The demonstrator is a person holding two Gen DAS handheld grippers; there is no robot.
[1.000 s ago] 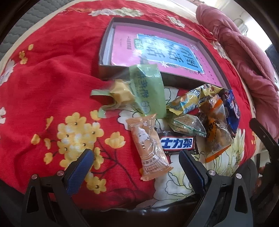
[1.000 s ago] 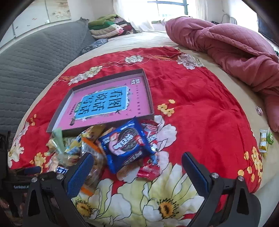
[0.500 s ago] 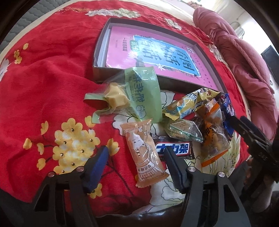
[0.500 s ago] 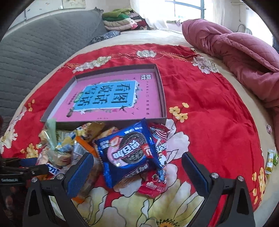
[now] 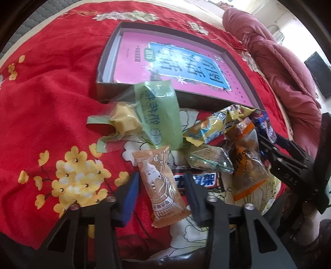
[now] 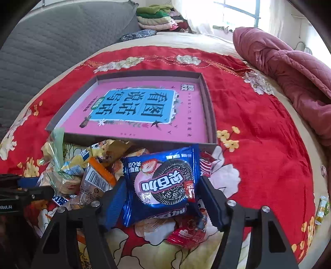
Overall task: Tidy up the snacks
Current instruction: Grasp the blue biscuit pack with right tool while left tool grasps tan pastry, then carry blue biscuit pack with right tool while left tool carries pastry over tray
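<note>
A pile of snack packets lies on the red floral blanket in front of a shallow grey box (image 5: 103,87) that holds a pink book (image 5: 186,60). My left gripper (image 5: 162,190) has its blue pads on either side of a tan snack packet (image 5: 161,182), close to its edges. My right gripper (image 6: 163,198) has its pads at the sides of a blue Oreo packet (image 6: 163,182). A green packet (image 5: 157,111), a yellow packet (image 5: 213,126), an orange packet (image 5: 246,157) and a Snickers bar (image 5: 204,180) lie in the pile.
A crumpled maroon quilt (image 6: 289,68) lies at the right. Folded clothes (image 6: 159,18) and a grey padded headboard (image 6: 41,47) are at the back. A small yellow packet (image 6: 321,209) lies apart near the bed's right edge. A red packet (image 6: 186,233) lies under the Oreo packet.
Both grippers have moved forward and narrowed from wide open. The left pads now flank the tan packet and the right pads flank the Oreo packet.
</note>
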